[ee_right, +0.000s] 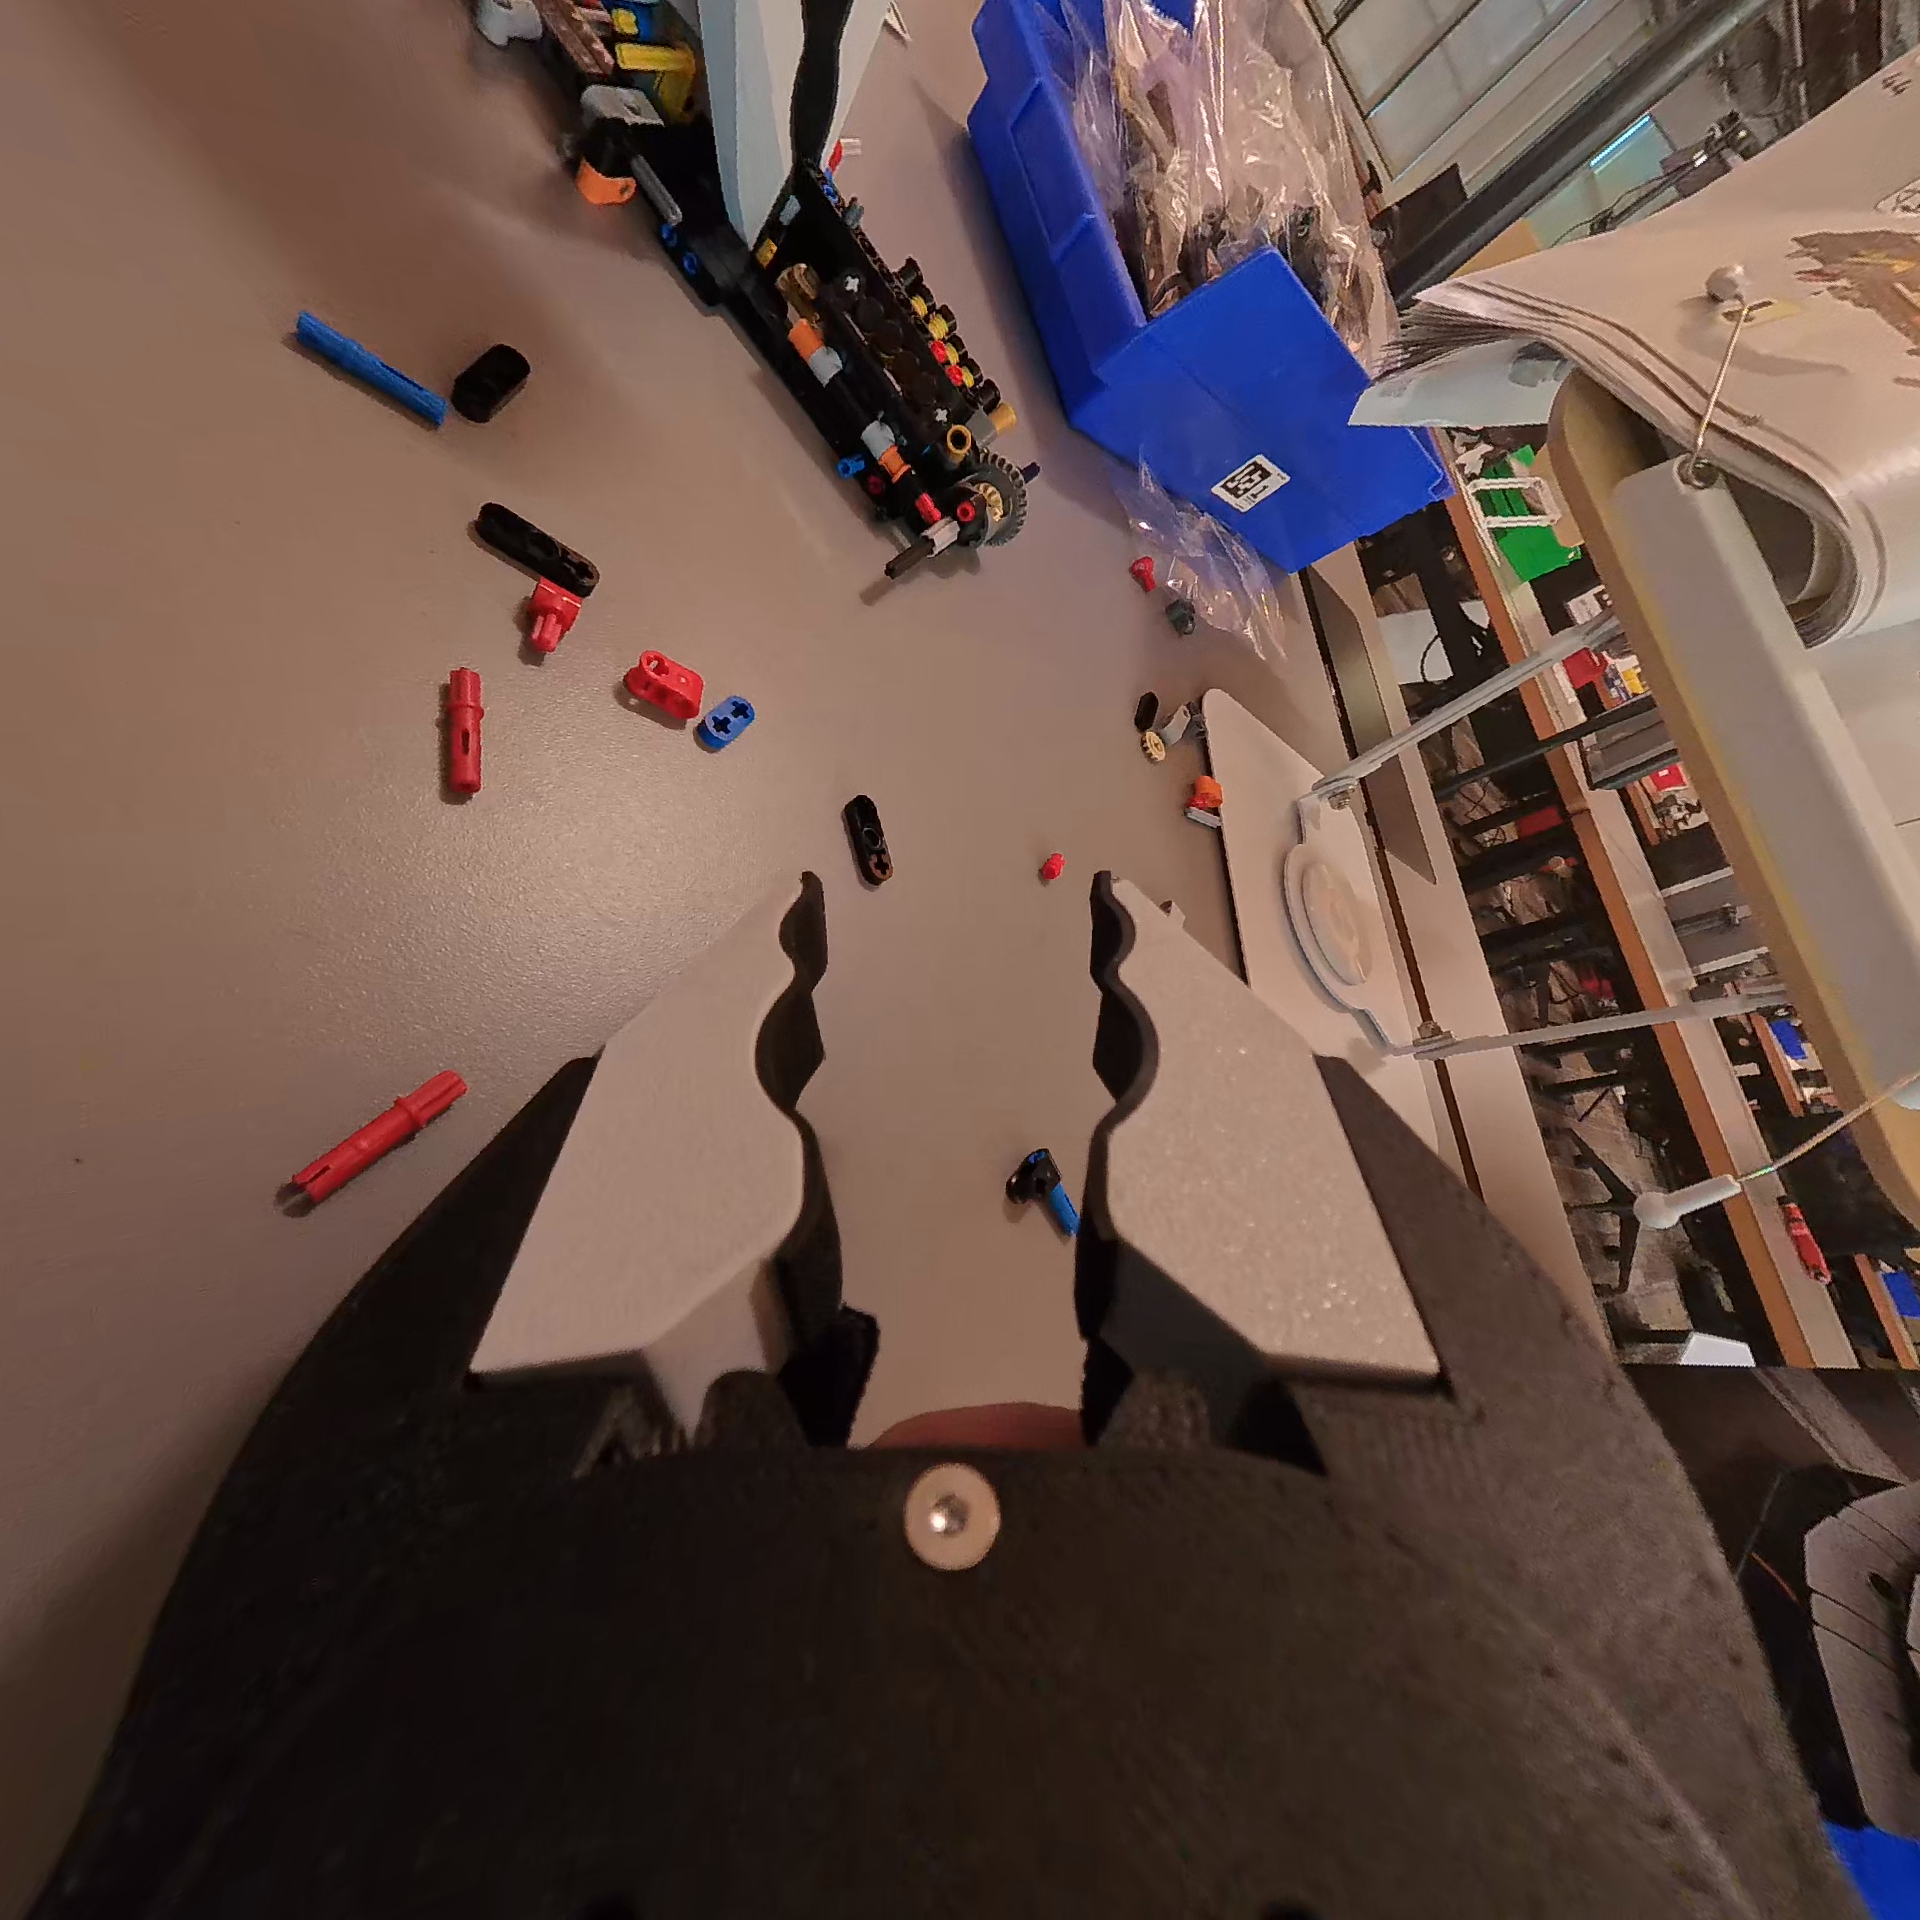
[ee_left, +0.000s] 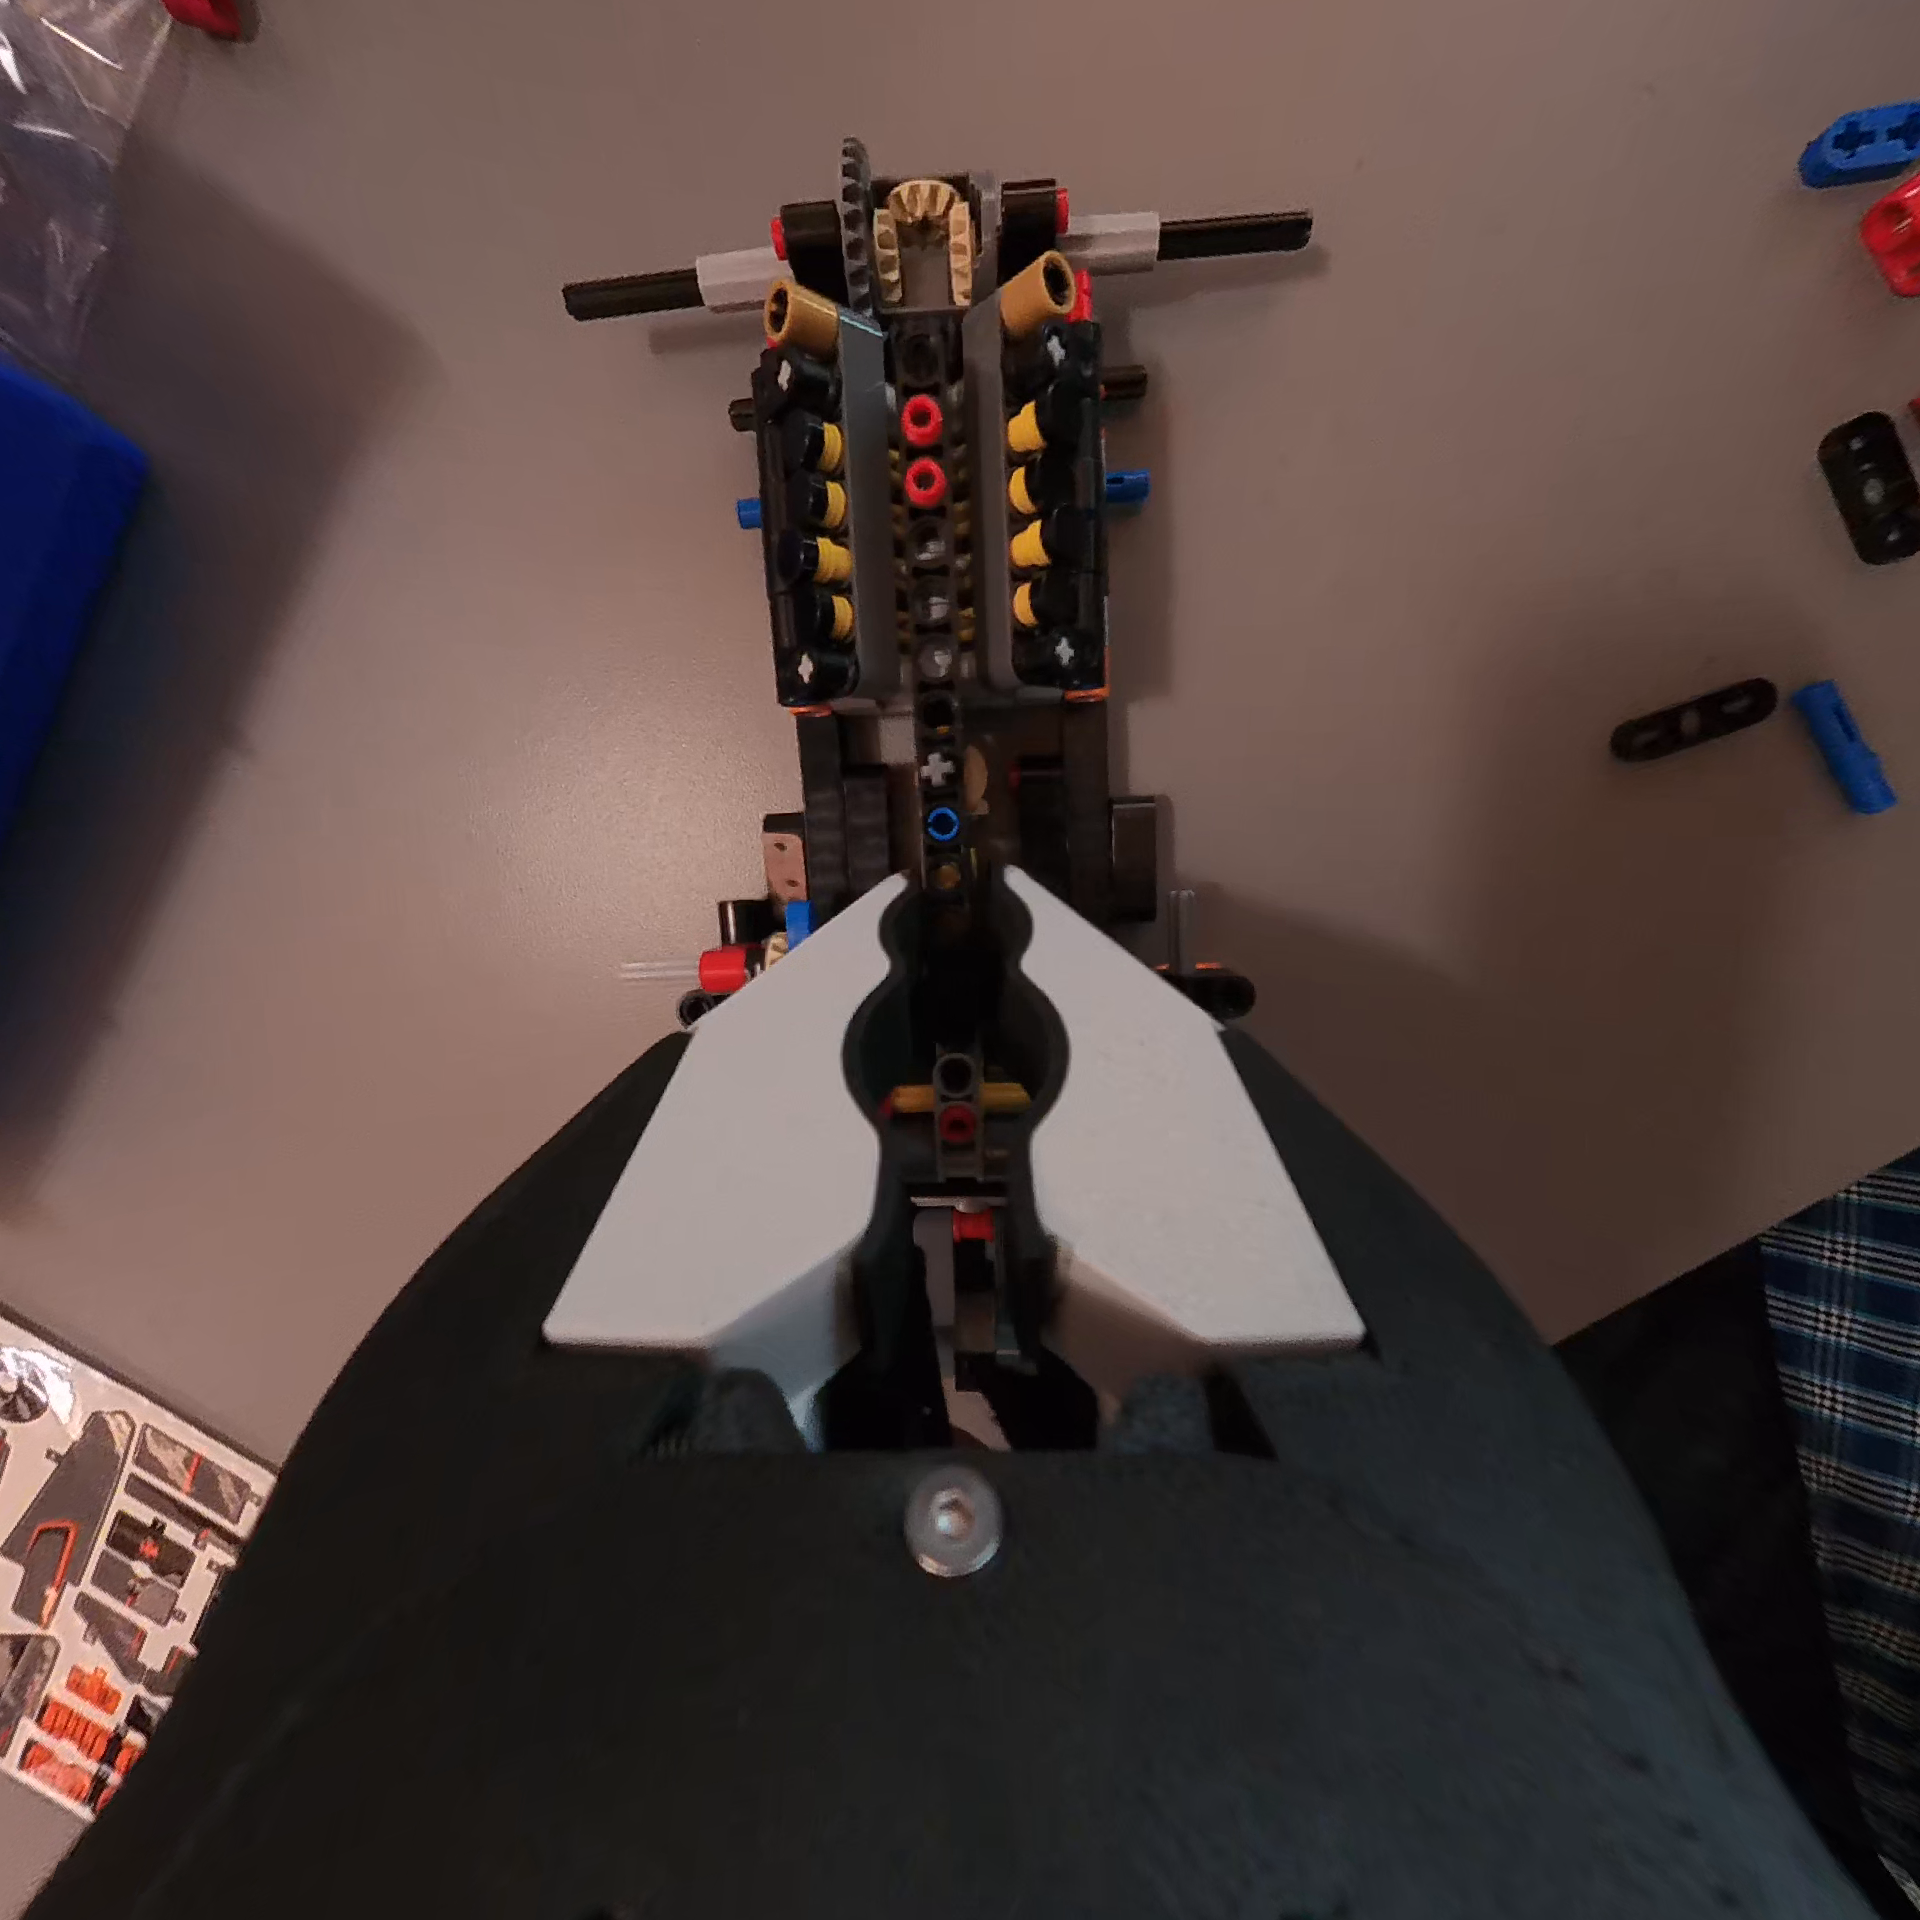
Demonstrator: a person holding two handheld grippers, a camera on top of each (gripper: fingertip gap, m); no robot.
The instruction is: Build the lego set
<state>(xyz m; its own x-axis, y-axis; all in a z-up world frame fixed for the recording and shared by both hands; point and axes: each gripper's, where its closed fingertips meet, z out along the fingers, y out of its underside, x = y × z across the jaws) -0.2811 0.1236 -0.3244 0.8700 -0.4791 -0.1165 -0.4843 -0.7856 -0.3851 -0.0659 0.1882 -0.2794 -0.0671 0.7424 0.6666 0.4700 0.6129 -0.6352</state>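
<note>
The part-built lego chassis lies on the grey table, with yellow and black cylinders, gears and a black cross axle at its far end. My left gripper is shut on the chassis's near end, fingers clamped on the black centre beam. In the right wrist view the chassis shows far off with the left gripper's fingers on it. My right gripper is open and empty above the table. A small black and blue pin piece lies between its fingers. A black short beam and a tiny red piece lie just beyond its tips.
Loose red, blue and black pieces scatter left of the right gripper; some show at the right in the left wrist view. A blue bin with plastic bags stands beyond the chassis. A sticker sheet lies near left. An instruction booklet on a stand is at the right. About 25 centimeters separates my left fingertips from my right.
</note>
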